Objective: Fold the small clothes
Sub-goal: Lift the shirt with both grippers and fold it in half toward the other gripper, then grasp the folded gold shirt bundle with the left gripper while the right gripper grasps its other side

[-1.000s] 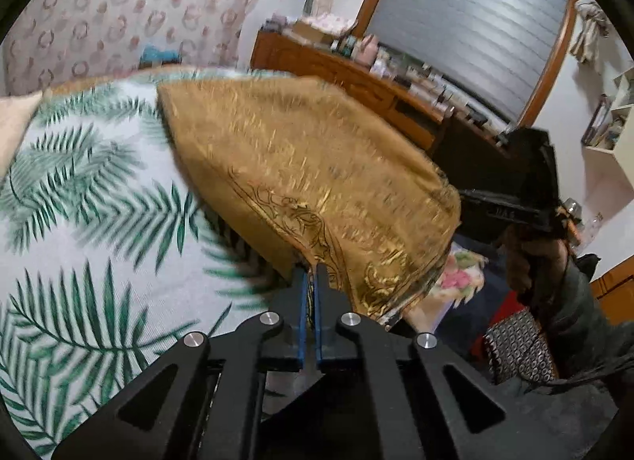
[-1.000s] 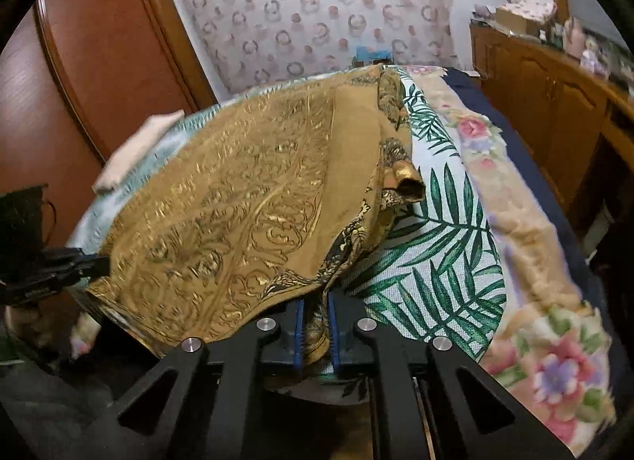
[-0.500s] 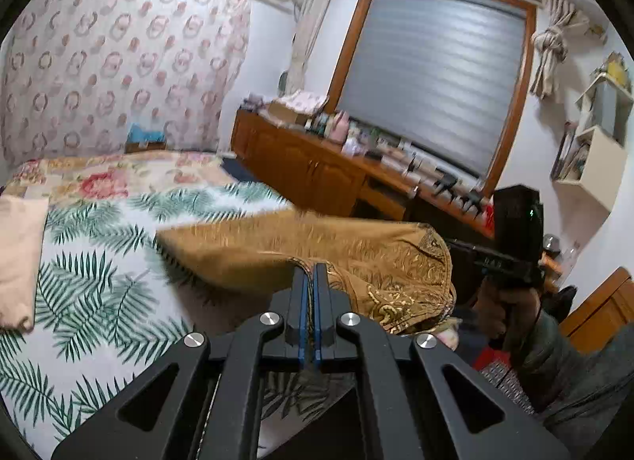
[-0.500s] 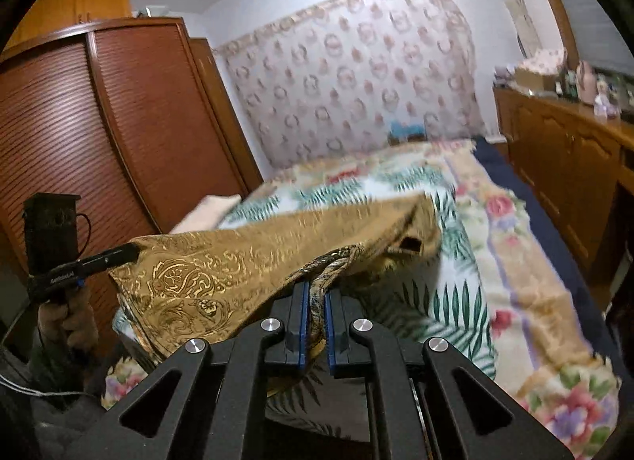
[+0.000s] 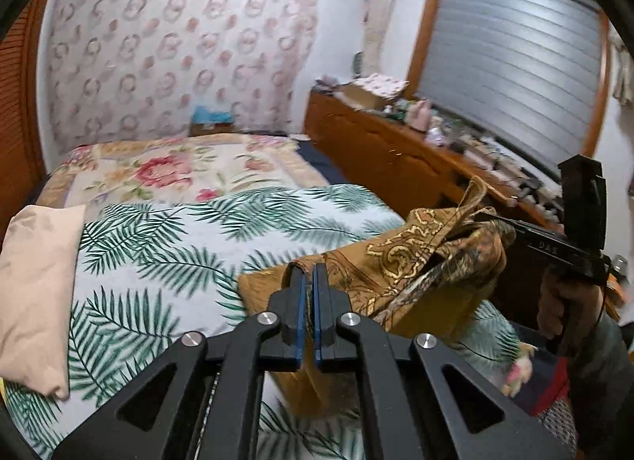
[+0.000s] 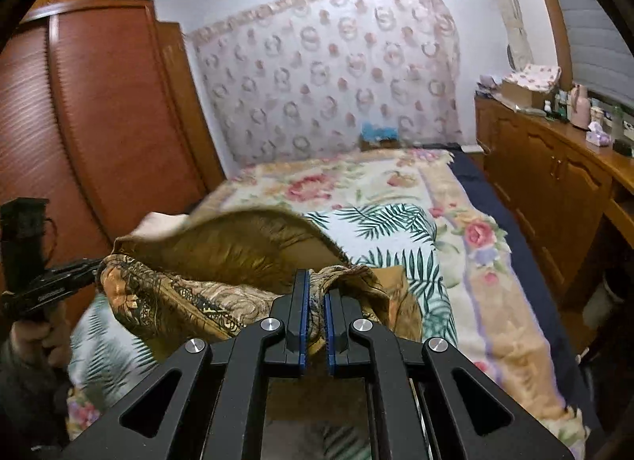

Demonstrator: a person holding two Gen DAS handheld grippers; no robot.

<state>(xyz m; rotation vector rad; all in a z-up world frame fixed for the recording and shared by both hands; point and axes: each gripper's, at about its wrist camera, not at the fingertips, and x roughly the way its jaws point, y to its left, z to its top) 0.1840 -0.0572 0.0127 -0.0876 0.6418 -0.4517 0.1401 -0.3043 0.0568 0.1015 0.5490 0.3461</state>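
A golden-brown patterned garment (image 5: 400, 266) hangs bunched above the near edge of the bed, stretched between both grippers. My left gripper (image 5: 311, 277) is shut on one edge of the garment, with cloth pinched between its blue pads. My right gripper (image 6: 316, 285) is shut on the other edge of the garment (image 6: 222, 258), and folds spill over its fingers. In the left wrist view the right gripper (image 5: 487, 220) bites the far corner, held by a hand (image 5: 562, 309). In the right wrist view the left gripper (image 6: 95, 264) shows at the far left.
The bed carries a palm-leaf sheet (image 5: 170, 246) over a floral blanket (image 5: 158, 170). A pale pink folded cloth (image 5: 35, 293) lies at the bed's left side. A cluttered wooden dresser (image 5: 380, 151) runs along the right, and a wardrobe (image 6: 103, 123) stands on the left.
The garment lay spread flat on the bed a second ago. Both grippers have risen and pulled back with it, so it now hangs gathered between them off the sheet.
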